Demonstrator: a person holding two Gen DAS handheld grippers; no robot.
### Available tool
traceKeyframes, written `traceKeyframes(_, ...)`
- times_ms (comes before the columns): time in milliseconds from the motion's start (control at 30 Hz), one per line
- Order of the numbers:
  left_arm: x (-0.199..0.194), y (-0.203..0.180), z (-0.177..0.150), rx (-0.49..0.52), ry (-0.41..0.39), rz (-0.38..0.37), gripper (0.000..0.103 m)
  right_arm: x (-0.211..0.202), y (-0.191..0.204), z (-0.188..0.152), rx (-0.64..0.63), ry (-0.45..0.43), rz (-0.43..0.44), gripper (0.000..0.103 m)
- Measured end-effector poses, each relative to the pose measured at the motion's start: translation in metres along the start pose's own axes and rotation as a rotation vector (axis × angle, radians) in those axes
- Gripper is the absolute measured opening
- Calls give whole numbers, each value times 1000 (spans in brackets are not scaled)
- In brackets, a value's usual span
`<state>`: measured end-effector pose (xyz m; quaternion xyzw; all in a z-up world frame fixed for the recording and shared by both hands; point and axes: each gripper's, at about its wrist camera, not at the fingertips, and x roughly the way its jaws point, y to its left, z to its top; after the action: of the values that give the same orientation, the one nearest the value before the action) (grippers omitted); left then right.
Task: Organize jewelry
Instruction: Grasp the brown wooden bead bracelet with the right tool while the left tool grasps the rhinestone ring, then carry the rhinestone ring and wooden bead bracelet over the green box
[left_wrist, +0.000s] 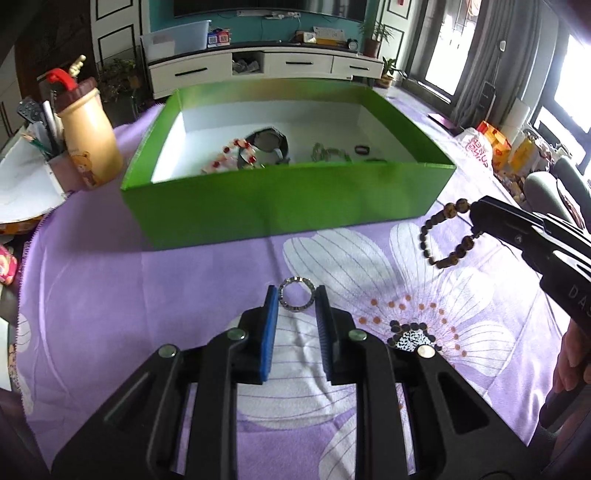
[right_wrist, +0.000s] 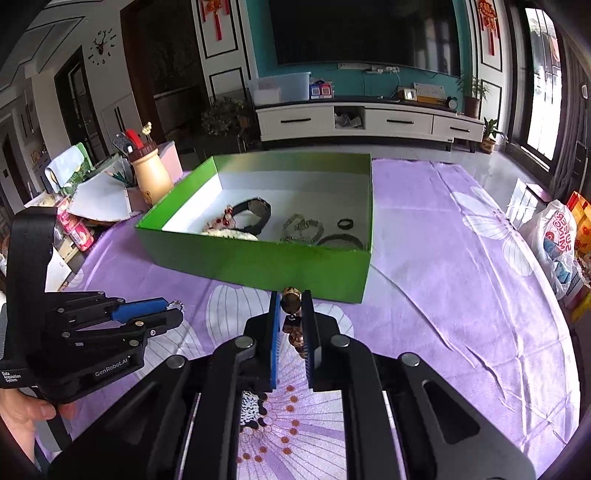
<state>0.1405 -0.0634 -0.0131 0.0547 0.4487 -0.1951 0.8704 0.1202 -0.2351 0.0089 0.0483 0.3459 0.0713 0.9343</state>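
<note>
My left gripper (left_wrist: 295, 292) is shut on a small sparkly silver ring (left_wrist: 296, 280), pinched between its blue pads just above the purple flowered cloth (left_wrist: 147, 295). To the right, my right gripper (left_wrist: 476, 218) is shut on a brown bead bracelet (left_wrist: 430, 236), which hangs down in a loop. In the right wrist view the beads (right_wrist: 291, 302) sit between that gripper's (right_wrist: 290, 295) pads, and the left gripper (right_wrist: 173, 312) shows at the left with the ring at its tip. Ahead of both stands a green box (left_wrist: 288, 206) holding a black watch (left_wrist: 266, 142), a red-and-white bracelet (left_wrist: 229, 155), a silver chain (left_wrist: 328, 151) and a black ring (left_wrist: 362, 149).
A beige bottle (left_wrist: 86, 140) and a pen holder (left_wrist: 55, 162) with papers stand left of the box. A plastic bag (right_wrist: 557, 236) and packages lie beyond the table's right edge. A person's hand (right_wrist: 22, 410) holds the left gripper's handle.
</note>
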Motion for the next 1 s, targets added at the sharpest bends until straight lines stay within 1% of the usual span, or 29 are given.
traceKeyframes(100, -11, 6, 3, -17, -20, 14, 20, -11, 5, 5, -10, -37, 8, 11)
traceKeyframes(233, -23, 16, 8, -43, -38, 31, 20, -20, 12, 11, -23, -62, 15, 11)
traceKeyframes(500, -43, 41, 24, -78, -77, 60, 20, -22, 22, 24, -28, -79, 24, 11)
traceKeyframes(733, -47, 48, 40, -88, -104, 67, 20, -25, 21, 46, -37, -109, -2, 11)
traceKeyframes(1000, -40, 54, 73, -107, -117, 37, 20, -19, 17, 71, -58, -138, -33, 11)
